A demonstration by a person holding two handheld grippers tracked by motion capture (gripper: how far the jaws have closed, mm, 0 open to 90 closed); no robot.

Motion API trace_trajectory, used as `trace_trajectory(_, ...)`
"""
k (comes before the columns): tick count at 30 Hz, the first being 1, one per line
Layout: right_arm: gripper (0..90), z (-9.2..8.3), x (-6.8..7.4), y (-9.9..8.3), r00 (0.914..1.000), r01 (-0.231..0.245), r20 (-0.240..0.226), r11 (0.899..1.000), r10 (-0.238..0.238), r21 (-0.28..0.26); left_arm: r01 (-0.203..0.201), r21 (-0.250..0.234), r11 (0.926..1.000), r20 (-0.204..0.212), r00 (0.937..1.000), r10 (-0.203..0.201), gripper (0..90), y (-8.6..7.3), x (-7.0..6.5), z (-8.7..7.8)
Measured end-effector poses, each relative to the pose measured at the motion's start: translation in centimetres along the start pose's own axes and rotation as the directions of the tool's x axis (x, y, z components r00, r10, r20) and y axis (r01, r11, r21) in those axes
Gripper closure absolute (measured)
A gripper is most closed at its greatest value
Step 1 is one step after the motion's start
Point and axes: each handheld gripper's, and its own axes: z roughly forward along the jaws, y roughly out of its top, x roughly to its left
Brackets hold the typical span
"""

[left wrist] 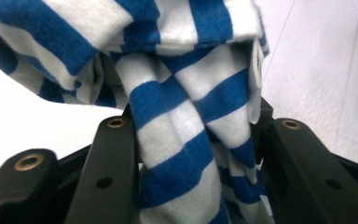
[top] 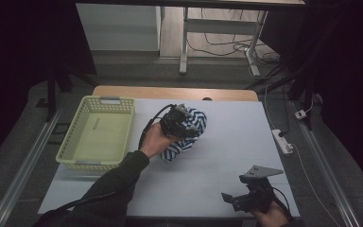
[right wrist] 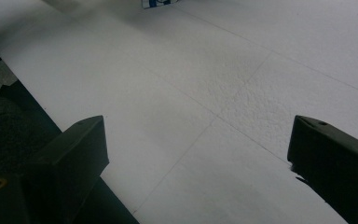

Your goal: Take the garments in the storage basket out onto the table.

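High view: left gripper (top: 182, 124) is clamping a blue/white striped cloth (top: 191, 128) at frame centre, lifted w/ its lower end by the white table (top: 217, 156); the gripper is hiding part of the cloth. Soft knit is bunching btwn black jaws in left gripper view. Right gripper (top: 238, 198), lower right, is sitting wide open over textured tabletop. Perforated green plastic basket (top: 97, 132) is sitting left of centre.

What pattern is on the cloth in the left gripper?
Blue and white stripes on the cloth, clearest in the left gripper view.
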Motion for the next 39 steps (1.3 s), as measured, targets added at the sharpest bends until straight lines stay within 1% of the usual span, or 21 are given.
trace_trajectory(3, 4.8, 0.0, 0.0, 0.0, 1.0, 0.002, -0.002, 1.0, -0.002, 0.0, 0.003, 0.026, 0.9997, -0.004, 1.0, -0.003, 59.3, -0.5, 0.0, 0.8)
trace_trajectory(4, 4.8, 0.0, 0.0, 0.0, 1.0, 0.003, -0.002, 1.0, -0.003, 0.0, 0.006, 0.032, 0.9995, 0.001, 1.0, -0.006, 59.0, -0.6, 0.1, 1.1)
trace_trajectory(7, 4.8, 0.0, 0.0, 0.0, 1.0, 0.004, -0.003, 1.0, -0.004, 0.002, 0.026, 0.051, 0.9983, 0.013, 0.9996, -0.027, 58.2, -0.9, 0.1, 1.9)
trace_trajectory(11, 4.8, 0.0, 0.1, 0.0, 1.0, 0.006, 0.001, 1.0, -0.006, 0.003, 0.022, 0.086, 0.9961, 0.007, 0.9997, -0.022, 56.1, -1.3, -0.1, 2.9)
trace_trajectory(16, 4.9, 0.0, 0.1, 0.0, 1.0, 0.009, 0.001, 1.0, -0.009, 0.005, 0.03, 0.136, 0.9903, -0.003, 0.9995, -0.03, 53.0, -1.8, -0.2, 4.0)
trace_trajectory(19, 4.9, 0.1, 0.1, 0.0, 0.9999, 0.011, 0.001, 1.0, -0.011, 0.005, 0.044, 0.167, 0.9849, -0.009, 0.999, -0.043, 50.4, -2.2, 0.1, 4.7)
trace_trajectory(21, 4.9, 0.1, 0.1, 0.0, 0.9999, 0.011, 0.001, 1.0, -0.011, 0.006, 0.053, 0.185, 0.9812, -0.022, 0.9985, -0.05, 48.3, -2.5, 0.2, 5.2)
trace_trajectory(22, 4.9, 0.1, 0.1, 0.0, 0.9999, 0.011, 0.001, 1.0, -0.011, 0.007, 0.058, 0.188, 0.9804, -0.026, 0.9982, -0.054, 47.5, -2.7, 0.3, 5.3)
trace_trajectory(23, 4.9, 0.1, 0.1, 0.0, 0.9999, 0.011, 0.001, 1.0, -0.011, 0.007, 0.07, 0.187, 0.9798, -0.025, 0.9975, -0.066, 46.7, -2.8, 0.4, 5.4)
trace_trajectory(25, 4.9, 0.1, 0.1, 0.0, 0.9999, 0.012, 0.0, 1.0, -0.012, 0.008, 0.098, 0.178, 0.979, -0.007, 0.9951, -0.099, 45.2, -3.1, 0.8, 5.5)
trace_trajectory(27, 4.9, 0.1, 0.1, 0.0, 0.9999, 0.012, 0.0, 1.0, -0.012, 0.009, 0.115, 0.176, 0.9776, 0.0, 0.9931, -0.117, 43.0, -3.2, 1.1, 5.6)
trace_trajectory(29, 5.0, 0.1, 0.2, 0.0, 0.9999, 0.013, -0.001, 1.0, -0.013, 0.01, 0.119, 0.178, 0.9769, -0.001, 0.9927, -0.121, 40.6, -3.2, 1.1, 5.6)
trace_trajectory(33, 5.0, 0.1, 0.1, 0.0, 0.9998, 0.019, 0.001, 1.0, -0.019, 0.015, 0.119, 0.173, 0.9777, -0.014, 0.9929, -0.118, 34.8, -3.2, 1.1, 5.7)
trace_trajectory(35, 5.0, 0.1, 0.2, 0.0, 0.9998, 0.02, 0.001, 1.0, -0.02, 0.016, 0.108, 0.169, 0.9797, -0.008, 0.9941, -0.108, 30.3, -3.3, 1.1, 5.6)
trace_trajectory(39, 5.0, 0.1, 0.2, 0.0, 0.9998, 0.019, 0.0, 1.0, -0.019, 0.016, 0.104, 0.158, 0.982, -0.002, 0.9945, -0.105, 23.0, -3.3, 1.3, 5.4)
